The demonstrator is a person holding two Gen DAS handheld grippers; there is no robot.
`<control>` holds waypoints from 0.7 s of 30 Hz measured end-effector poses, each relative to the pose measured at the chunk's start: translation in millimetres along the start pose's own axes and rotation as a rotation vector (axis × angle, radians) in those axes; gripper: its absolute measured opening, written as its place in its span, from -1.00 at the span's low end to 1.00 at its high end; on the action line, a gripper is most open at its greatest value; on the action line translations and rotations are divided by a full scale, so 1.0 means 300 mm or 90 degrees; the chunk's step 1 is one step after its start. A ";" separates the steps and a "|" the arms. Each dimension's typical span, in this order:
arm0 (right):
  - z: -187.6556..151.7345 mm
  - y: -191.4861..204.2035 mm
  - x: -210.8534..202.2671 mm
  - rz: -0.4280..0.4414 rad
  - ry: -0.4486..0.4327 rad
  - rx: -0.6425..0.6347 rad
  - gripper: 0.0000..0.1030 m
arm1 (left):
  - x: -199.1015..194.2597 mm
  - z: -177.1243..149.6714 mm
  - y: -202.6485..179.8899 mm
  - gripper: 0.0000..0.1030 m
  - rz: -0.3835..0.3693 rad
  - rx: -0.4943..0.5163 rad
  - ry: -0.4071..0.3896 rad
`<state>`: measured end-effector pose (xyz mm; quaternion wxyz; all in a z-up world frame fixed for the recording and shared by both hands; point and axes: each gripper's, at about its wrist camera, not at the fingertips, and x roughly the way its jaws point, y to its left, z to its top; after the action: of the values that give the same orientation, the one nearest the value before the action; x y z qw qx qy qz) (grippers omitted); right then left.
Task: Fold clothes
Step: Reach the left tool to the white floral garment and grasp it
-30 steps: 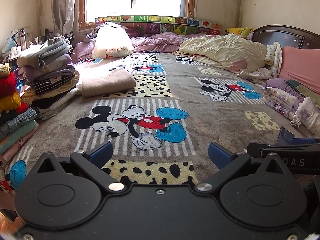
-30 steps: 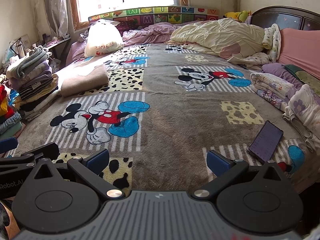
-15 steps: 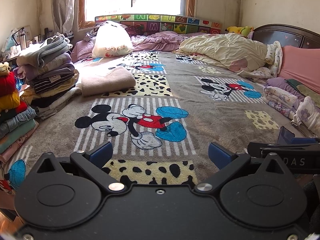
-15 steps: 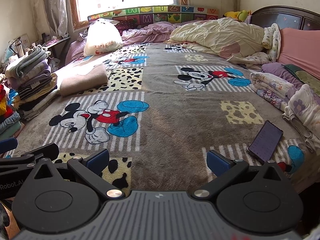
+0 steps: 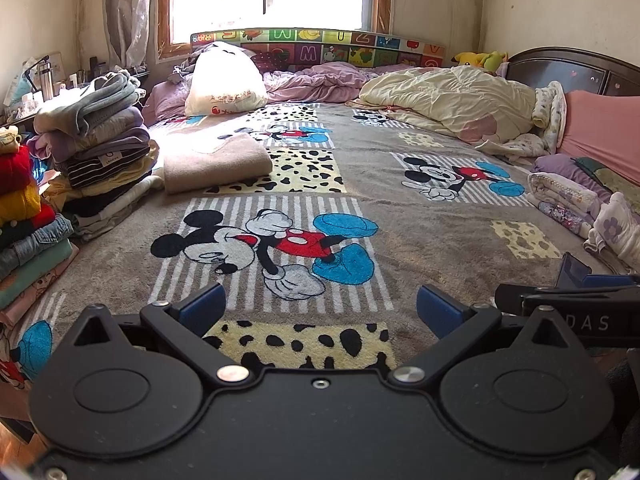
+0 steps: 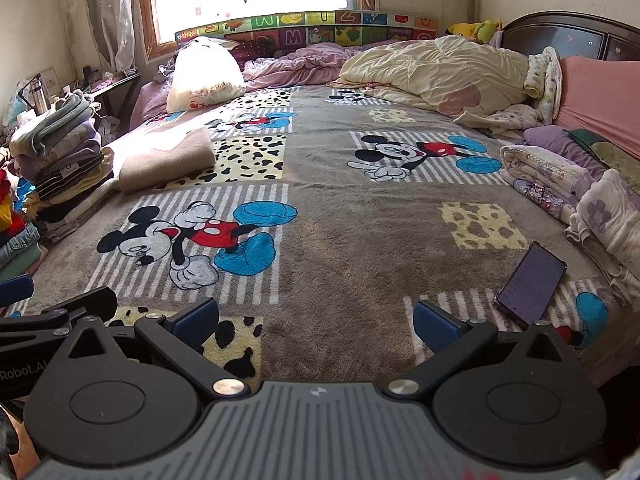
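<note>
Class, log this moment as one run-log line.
left gripper: open, empty | right gripper: open, empty | beige fold: on blanket | phone: right

Quick headcount: two grippers, the left gripper and the right gripper, both spread wide with nothing in them. One phone lying on the one cartoon blanket. Four mouse pictures fully visible on that blanket. One folded beige towel. Two stacks of folded clothes on the left, the tall stack and the colourful stack. One white bag, one cream duvet, one yellow plush toy.
</note>
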<state>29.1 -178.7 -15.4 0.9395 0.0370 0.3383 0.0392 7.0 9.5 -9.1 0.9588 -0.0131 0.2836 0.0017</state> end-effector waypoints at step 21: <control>-0.009 -0.657 0.081 -0.008 -0.218 0.356 0.99 | 0.201 0.240 -0.380 1.00 -0.265 0.081 -0.055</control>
<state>55.4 -372.1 -51.7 0.9364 0.2975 0.1733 -0.0674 98.2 -102.9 21.3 0.9487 -0.0104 0.2332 -0.2134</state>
